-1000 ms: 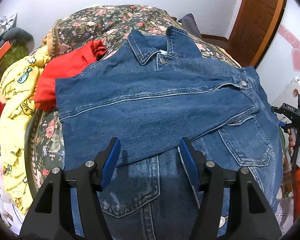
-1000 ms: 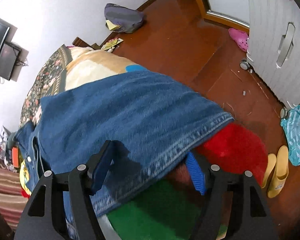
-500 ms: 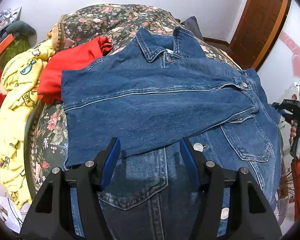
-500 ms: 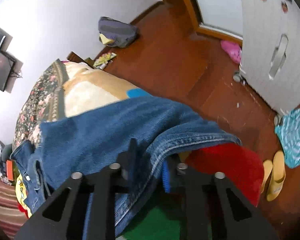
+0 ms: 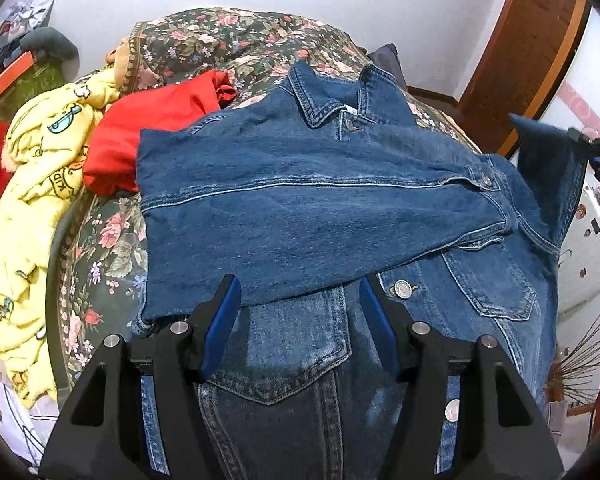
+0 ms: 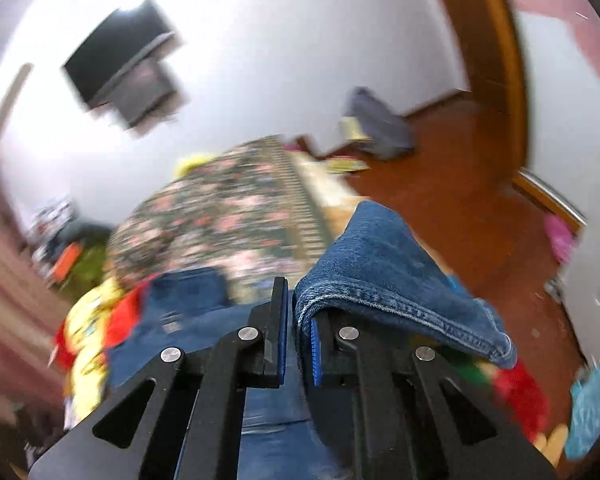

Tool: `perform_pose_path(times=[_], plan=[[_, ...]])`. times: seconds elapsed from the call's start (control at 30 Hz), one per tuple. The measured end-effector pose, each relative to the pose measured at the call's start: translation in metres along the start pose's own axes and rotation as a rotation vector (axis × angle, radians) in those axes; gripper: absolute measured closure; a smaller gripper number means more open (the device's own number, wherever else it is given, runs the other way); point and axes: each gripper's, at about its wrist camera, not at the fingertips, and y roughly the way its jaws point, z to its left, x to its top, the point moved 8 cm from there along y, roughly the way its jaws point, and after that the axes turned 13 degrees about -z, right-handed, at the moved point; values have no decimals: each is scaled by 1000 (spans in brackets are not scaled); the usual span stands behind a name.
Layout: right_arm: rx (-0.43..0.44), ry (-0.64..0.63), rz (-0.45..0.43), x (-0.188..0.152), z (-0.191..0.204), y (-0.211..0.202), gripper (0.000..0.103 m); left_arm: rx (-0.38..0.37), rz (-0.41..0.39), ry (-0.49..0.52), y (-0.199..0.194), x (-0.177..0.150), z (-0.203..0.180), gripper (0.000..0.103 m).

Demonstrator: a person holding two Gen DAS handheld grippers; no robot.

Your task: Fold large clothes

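A blue denim jacket (image 5: pixel 308 208) lies front up on the floral bedspread (image 5: pixel 228 36), collar at the far end, one sleeve folded across the chest. My left gripper (image 5: pixel 300 308) is open and empty, hovering above the jacket's lower front near a chest pocket. My right gripper (image 6: pixel 298 322) is shut on the jacket's right edge (image 6: pixel 380 272) and holds it lifted; the raised flap (image 5: pixel 548 168) shows at the right of the left wrist view, with the right gripper (image 5: pixel 596 156) at its corner. The right wrist view is blurred.
A red garment (image 5: pixel 156 128) and a yellow printed garment (image 5: pixel 40 184) lie left of the jacket. A wooden door (image 5: pixel 540 40) is at the back right. In the right wrist view, a TV (image 6: pixel 120 64) hangs on the wall, and a bag (image 6: pixel 380 124) lies on the wooden floor.
My right gripper has closed on the jacket's right edge and lifted it up off the bed, swinging toward the bed. My left gripper has drawn back a little and stays open.
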Motion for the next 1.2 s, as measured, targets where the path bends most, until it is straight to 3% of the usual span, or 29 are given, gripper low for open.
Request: perform_pose_path(times=[0.13, 0.23, 0.43, 0.63, 0.73, 0.87, 0.93, 1.07, 1.2], plan=[[132, -69, 60, -26, 53, 4, 95, 8, 0, -6, -2, -2, 5, 42], [183, -106, 133, -56, 76, 13, 95, 14, 2, -12, -3, -4, 10, 42], [180, -152, 286, -113, 80, 37, 95, 17, 13, -28, -2, -9, 17, 42], [135, -176, 412, -145, 78, 42, 94, 18, 23, -28, 0, -13, 16, 42], [133, -163, 461, -148, 75, 36, 83, 17, 27, -25, 1, -13, 14, 42], [130, -146, 442, -138, 70, 23, 56, 12, 30, -21, 3, -13, 11, 42], [111, -136, 397, -125, 63, 15, 50, 11, 33, -19, 5, -14, 9, 42], [65, -75, 325, -102, 45, 11, 48, 7, 39, -17, 8, -14, 5, 42], [-46, 12, 257, -83, 2, 12, 43, 6, 39, -14, 9, -14, 3, 42]])
